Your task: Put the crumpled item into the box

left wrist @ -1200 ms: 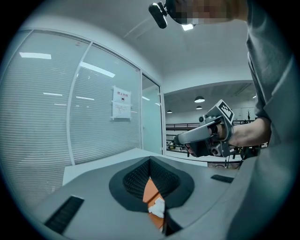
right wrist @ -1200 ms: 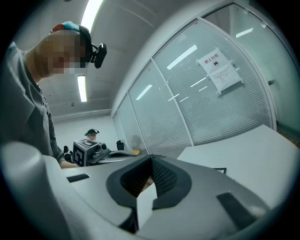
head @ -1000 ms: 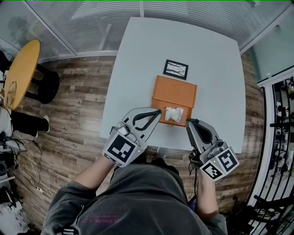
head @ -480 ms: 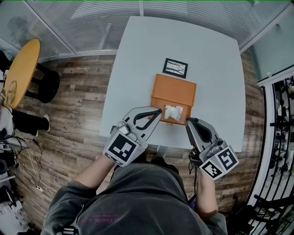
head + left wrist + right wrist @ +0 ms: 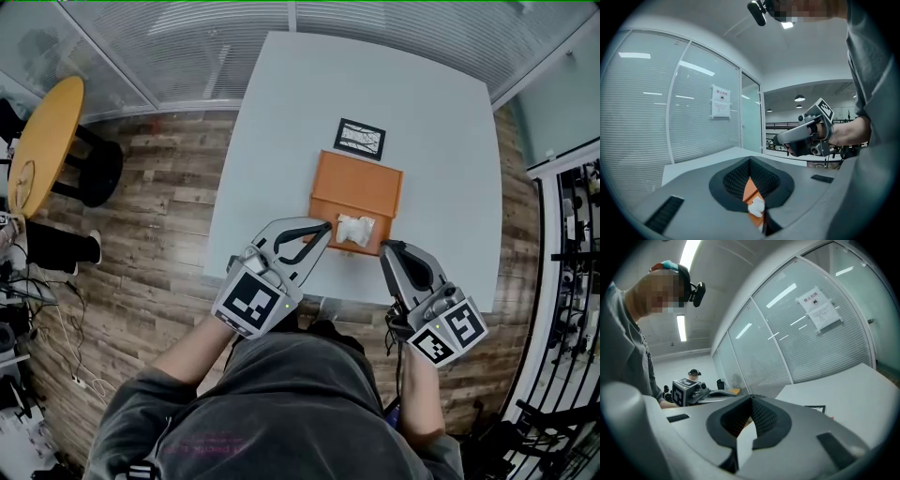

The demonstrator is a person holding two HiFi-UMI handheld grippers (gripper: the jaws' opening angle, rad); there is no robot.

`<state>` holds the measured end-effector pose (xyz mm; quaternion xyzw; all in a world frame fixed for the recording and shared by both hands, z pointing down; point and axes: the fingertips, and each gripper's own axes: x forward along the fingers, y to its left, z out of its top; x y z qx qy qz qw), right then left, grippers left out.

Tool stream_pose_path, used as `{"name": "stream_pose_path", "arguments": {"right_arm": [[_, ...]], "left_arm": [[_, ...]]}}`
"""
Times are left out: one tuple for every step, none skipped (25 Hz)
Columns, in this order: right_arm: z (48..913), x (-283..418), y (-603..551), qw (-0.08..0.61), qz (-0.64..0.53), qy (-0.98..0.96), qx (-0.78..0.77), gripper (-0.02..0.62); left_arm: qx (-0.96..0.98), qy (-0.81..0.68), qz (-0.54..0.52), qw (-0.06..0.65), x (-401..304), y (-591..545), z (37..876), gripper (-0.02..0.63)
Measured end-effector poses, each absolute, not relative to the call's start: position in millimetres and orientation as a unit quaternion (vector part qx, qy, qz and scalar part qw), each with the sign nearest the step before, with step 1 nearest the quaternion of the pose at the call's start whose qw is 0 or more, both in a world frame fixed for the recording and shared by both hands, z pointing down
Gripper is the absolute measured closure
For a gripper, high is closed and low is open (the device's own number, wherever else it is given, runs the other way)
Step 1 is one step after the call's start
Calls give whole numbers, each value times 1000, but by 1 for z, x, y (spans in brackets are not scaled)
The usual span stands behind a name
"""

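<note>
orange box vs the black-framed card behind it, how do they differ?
Colour: the orange box is plain orange; the black-framed card has a white patterned face inside a black border.
Size: the orange box looks clearly larger than the black-framed card.
Load: the crumpled white item sits at the orange box's near edge; nothing lies on the black-framed card.
Shared: both are rectangular, lie on the white table and are skewed the same way.

Head view looks steeply down over the bench (image 5: 375, 94); gripper views sit low at its near edge, angled inward toward the box (image 5: 357, 190).
</note>
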<state>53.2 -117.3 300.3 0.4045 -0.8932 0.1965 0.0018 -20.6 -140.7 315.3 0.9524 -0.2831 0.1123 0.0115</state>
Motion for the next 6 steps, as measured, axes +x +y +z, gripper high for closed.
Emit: {"name": "stream_pose_path", "arguments": {"right_arm": [[300, 53, -117, 2, 197, -893, 404, 597], [300, 53, -118, 2, 197, -893, 404, 597], [300, 53, -118, 2, 197, -893, 404, 597], [300, 53, -118, 3, 197, -894, 404, 597], [301, 52, -118, 3, 197, -894, 403, 595], [301, 52, -118, 3, 197, -894, 403, 597]], "left_arm": [[952, -284, 112, 12, -21, -141, 316, 594], [952, -284, 113, 13, -21, -141, 317, 594], [952, -284, 114, 14, -21, -142, 317, 594], [952, -284, 115, 14, -21, -142, 317, 594], [951, -284, 118, 14, -22, -142, 318, 594], [951, -284, 120, 14, -22, -142, 318, 594]]}}
